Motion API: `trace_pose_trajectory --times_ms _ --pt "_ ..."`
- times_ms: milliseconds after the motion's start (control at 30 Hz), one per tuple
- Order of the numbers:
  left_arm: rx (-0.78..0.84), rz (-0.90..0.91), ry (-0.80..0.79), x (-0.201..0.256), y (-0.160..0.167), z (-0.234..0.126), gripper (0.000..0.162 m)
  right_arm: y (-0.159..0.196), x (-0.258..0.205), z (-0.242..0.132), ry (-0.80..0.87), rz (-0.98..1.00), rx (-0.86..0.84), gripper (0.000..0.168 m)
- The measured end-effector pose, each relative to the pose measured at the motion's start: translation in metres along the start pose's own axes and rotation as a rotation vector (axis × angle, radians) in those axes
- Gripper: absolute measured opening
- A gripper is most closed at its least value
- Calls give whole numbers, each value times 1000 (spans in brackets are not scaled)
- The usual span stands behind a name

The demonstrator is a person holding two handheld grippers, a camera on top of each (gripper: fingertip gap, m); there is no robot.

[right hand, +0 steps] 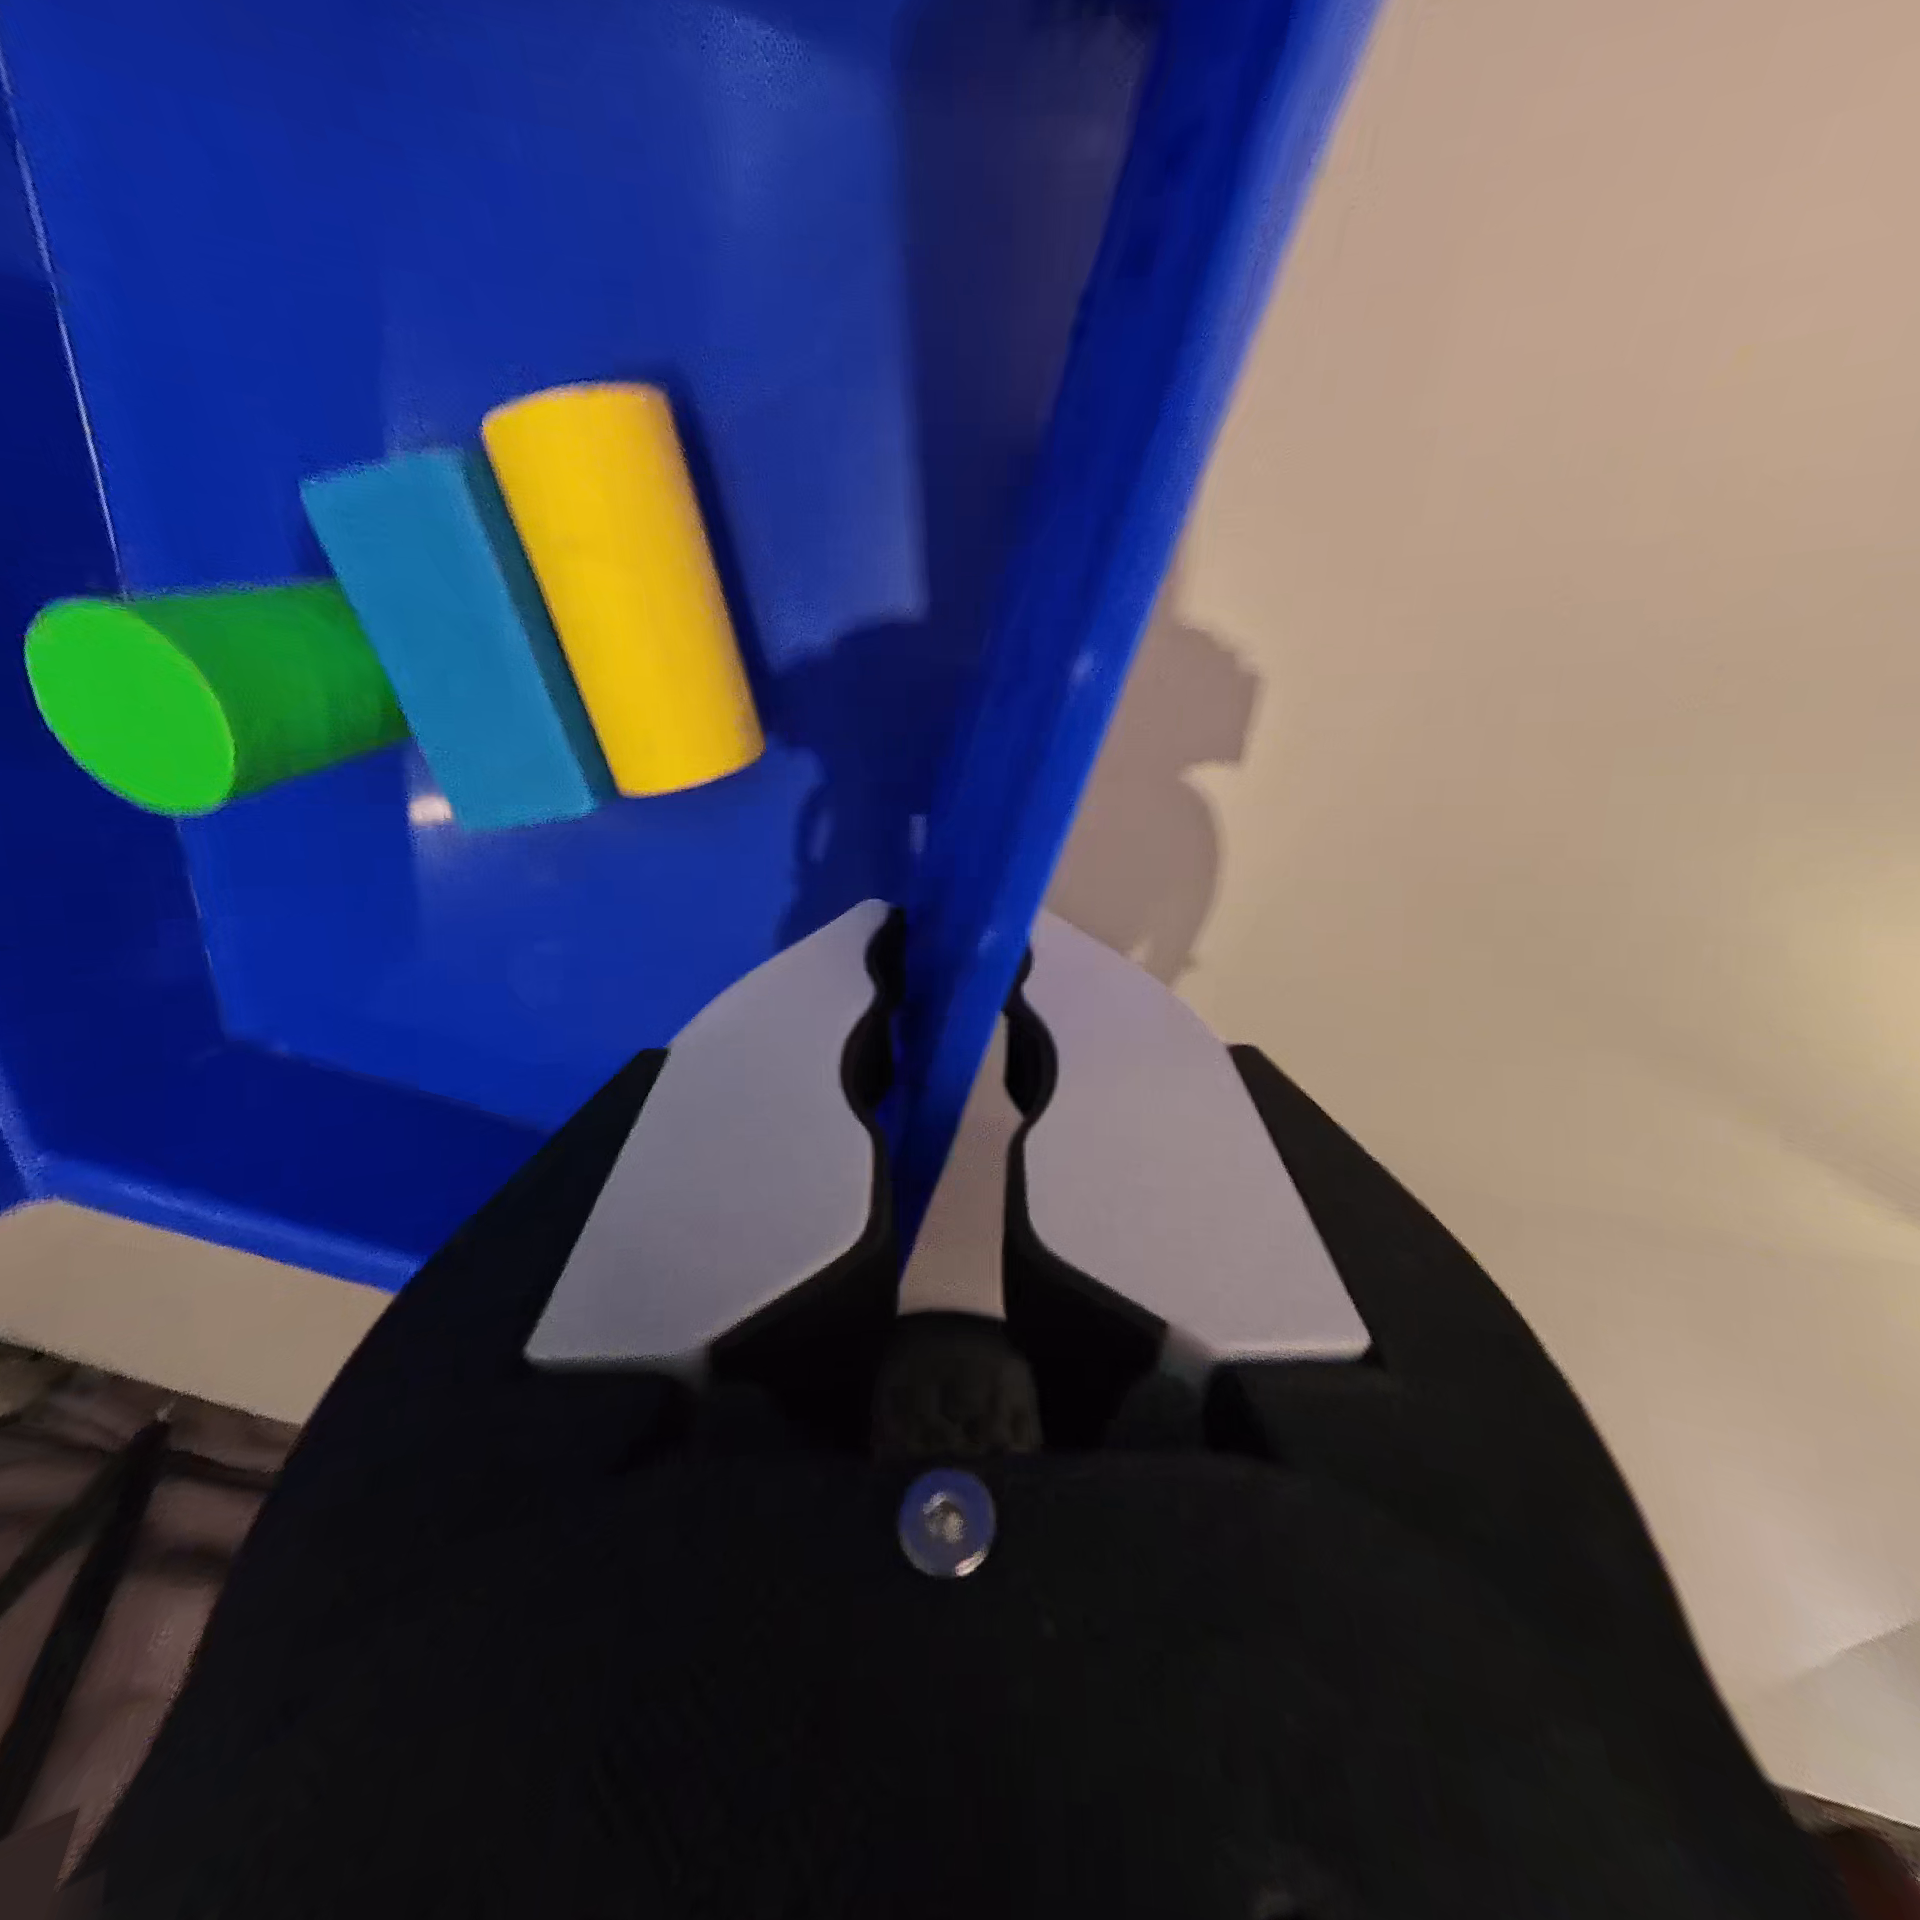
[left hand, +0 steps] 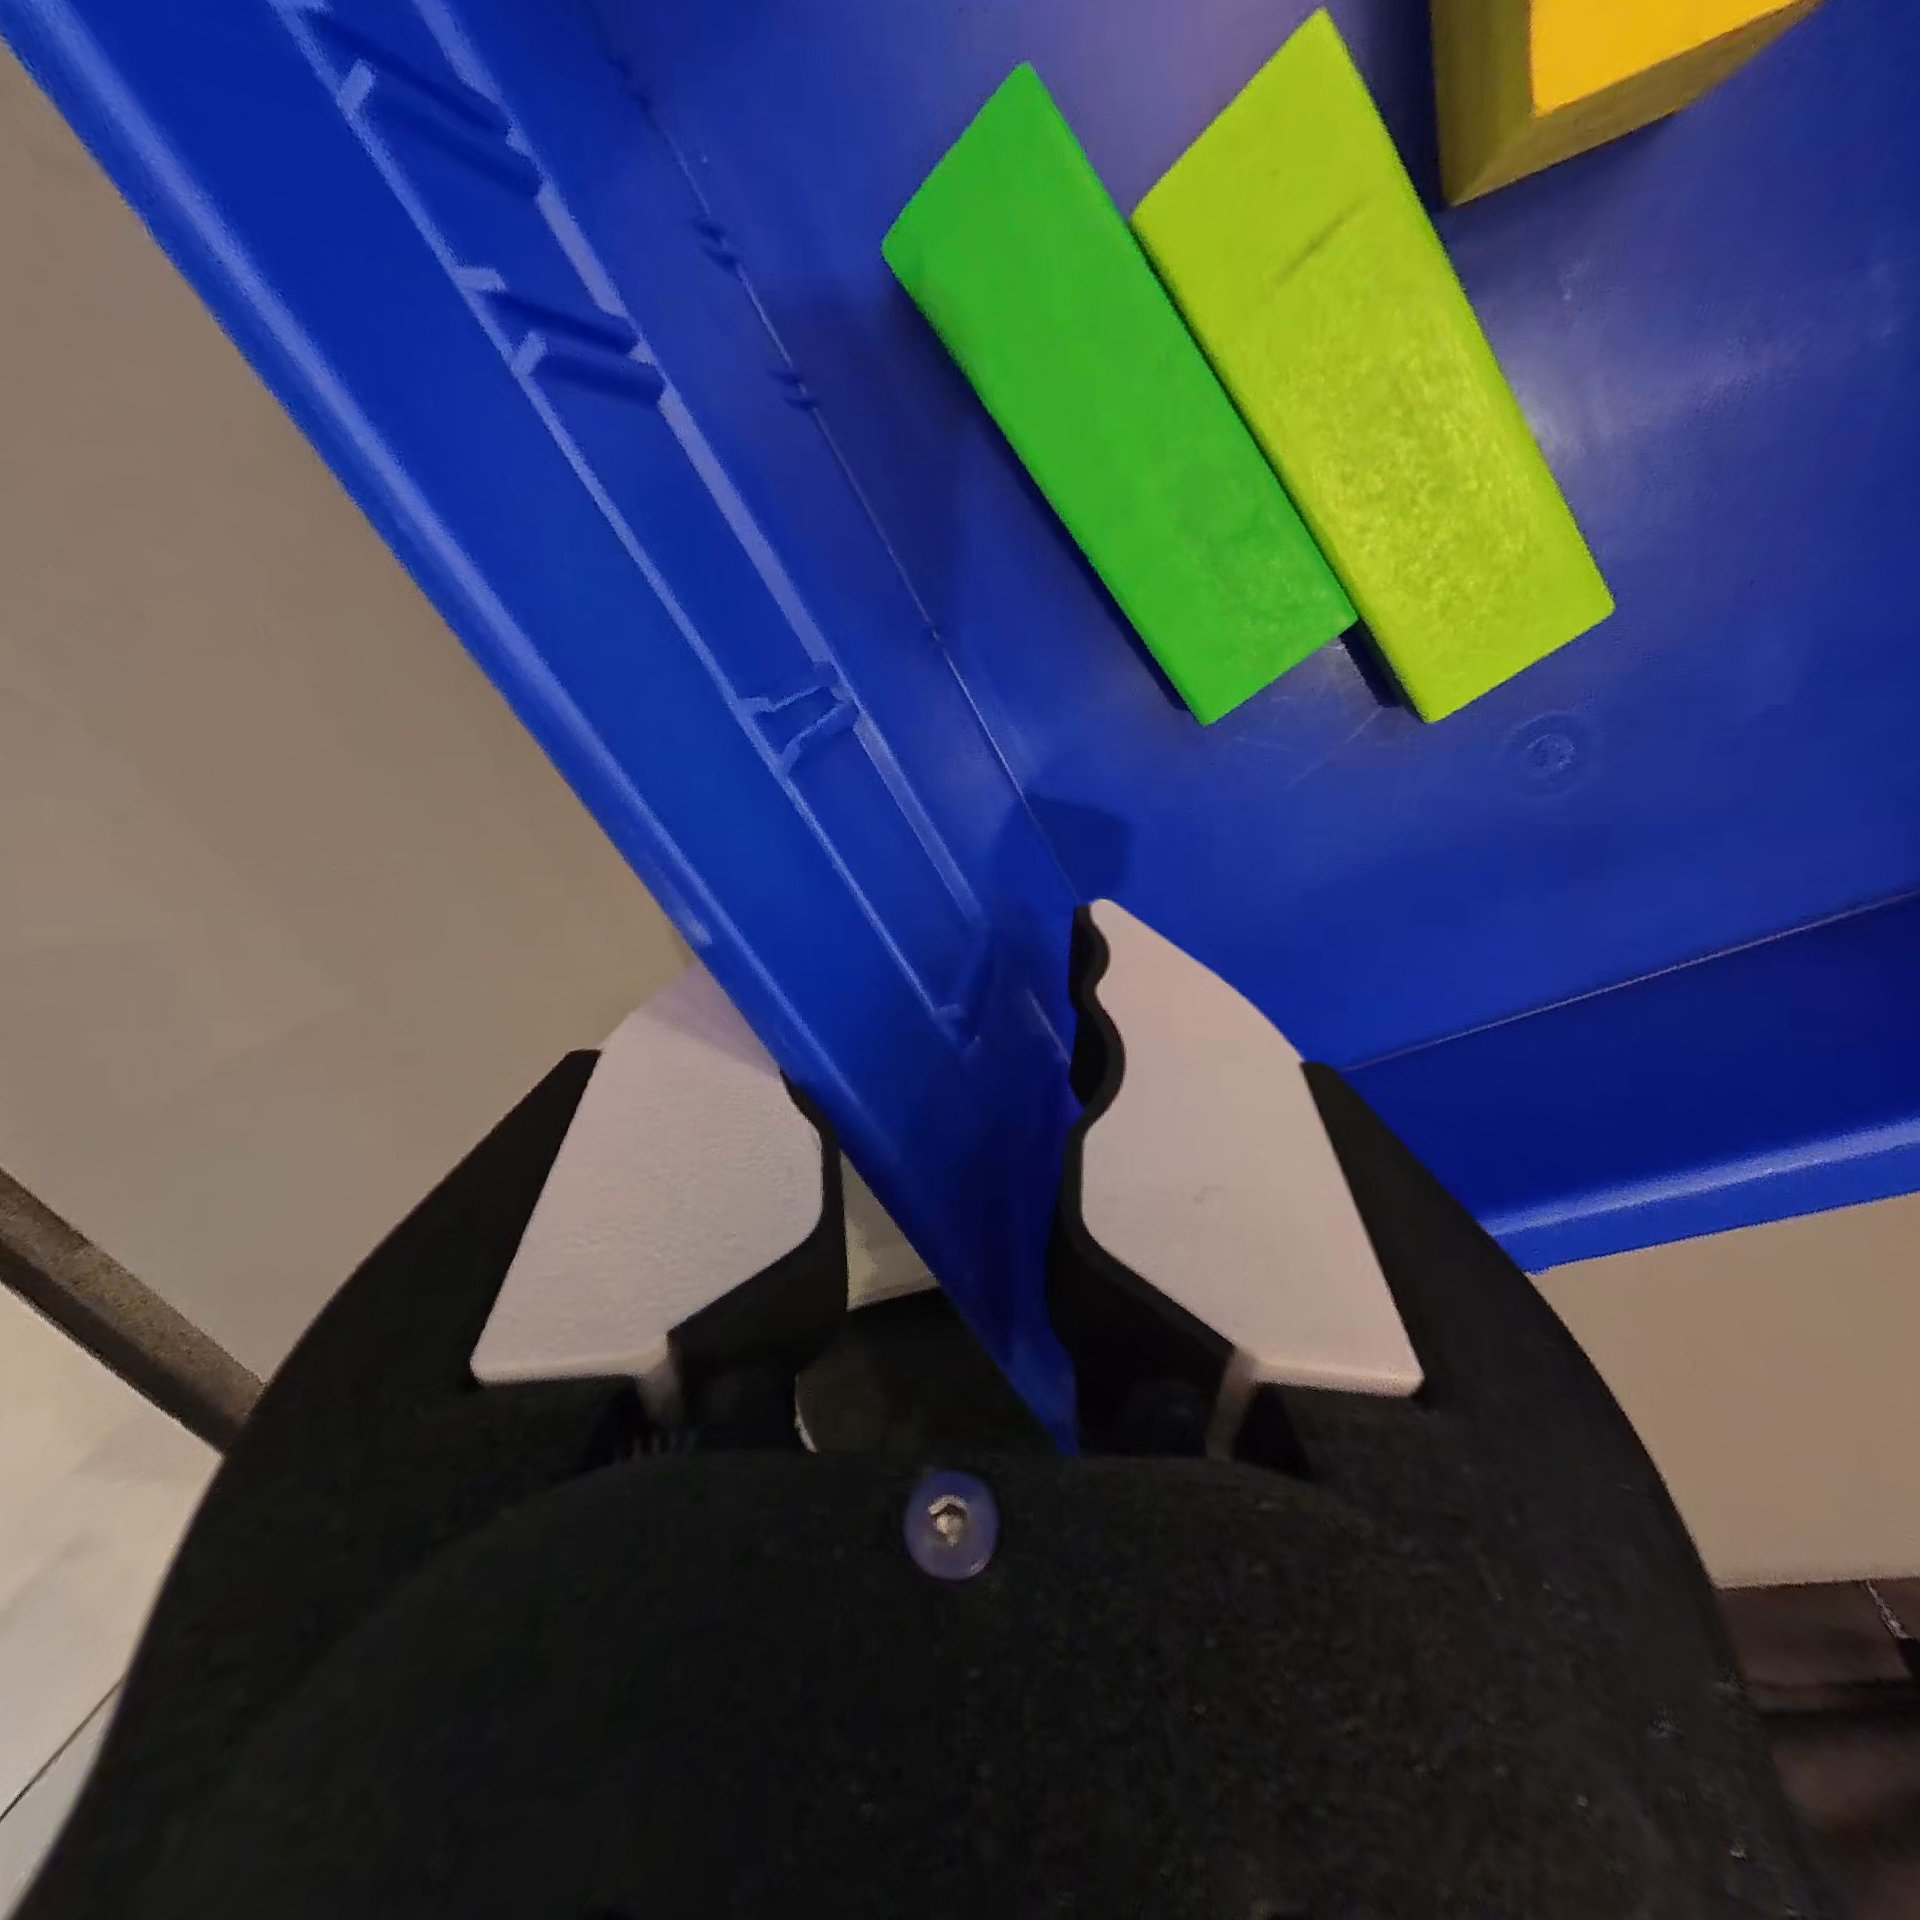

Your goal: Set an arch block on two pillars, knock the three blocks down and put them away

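Note:
A blue plastic bin point(left hand: 1299, 883) fills both views. In the left wrist view a dark green flat block point(left hand: 1112, 395), a lime flat block point(left hand: 1371, 395) and part of a yellow block point(left hand: 1558, 94) lie on its floor. In the right wrist view a green cylinder point(right hand: 208, 707), a teal block point(right hand: 457, 634) and a yellow cylinder point(right hand: 623, 592) lie in the bin point(right hand: 520, 208). My left gripper point(left hand: 894, 956) is shut on the bin's left wall, its left finger partly hidden behind the rim. My right gripper point(right hand: 951, 935) is shut on the bin's right wall. No arch block shows.
The bin is over a beige table top point(left hand: 260, 623), which also shows in the right wrist view point(right hand: 1558, 727). A dark table edge point(left hand: 104, 1299) runs at the lower left. A dark floor with cables point(right hand: 83, 1507) shows past the near edge. One gripper's finger ends stand about 40 cm off the other's. Between my left fingertips and the lime flat block point(left hand: 1371, 395) there is roughly 9 cm.

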State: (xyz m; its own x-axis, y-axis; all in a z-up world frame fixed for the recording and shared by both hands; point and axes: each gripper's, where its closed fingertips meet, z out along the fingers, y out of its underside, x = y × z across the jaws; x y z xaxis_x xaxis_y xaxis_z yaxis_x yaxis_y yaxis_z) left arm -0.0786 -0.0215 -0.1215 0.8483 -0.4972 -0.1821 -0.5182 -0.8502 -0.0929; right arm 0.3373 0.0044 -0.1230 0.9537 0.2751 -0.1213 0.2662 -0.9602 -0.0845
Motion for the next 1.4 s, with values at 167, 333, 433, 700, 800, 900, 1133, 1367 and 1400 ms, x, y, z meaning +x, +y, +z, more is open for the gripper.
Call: trace_pose_trajectory --times_ms 167,333,433,700,800,900,1133,1367,1400 --pt "-7 72 31 4 1 -2 54 -20 10 11 -4 103 -41 22" --pt "129 91 65 1 -5 -33 53 -15 6 24 -8 98 -208 7" --pt "244 64 43 -16 -4 -64 55 -14 8 24 -53 106 -226 6" --pt "548 -168 -14 -95 37 -143 54 8 52 9 -80 129 -278 6" --pt "575 -235 -6 -115 64 -152 52 20 64 -11 -77 164 -291 6" --pt "606 -286 0 -129 78 -157 52 17 66 -46 -71 194 -238 6" --pt "666 -379 6 -153 95 -164 59 -32 6 -148 22 147 -172 6" --pt "730 -472 10 -172 113 -172 56 -114 -139 -177 -48 -63 -136 5" --pt "731 -481 5 -174 116 -173 56 -123 -163 -173 -70 -97 -151 5"
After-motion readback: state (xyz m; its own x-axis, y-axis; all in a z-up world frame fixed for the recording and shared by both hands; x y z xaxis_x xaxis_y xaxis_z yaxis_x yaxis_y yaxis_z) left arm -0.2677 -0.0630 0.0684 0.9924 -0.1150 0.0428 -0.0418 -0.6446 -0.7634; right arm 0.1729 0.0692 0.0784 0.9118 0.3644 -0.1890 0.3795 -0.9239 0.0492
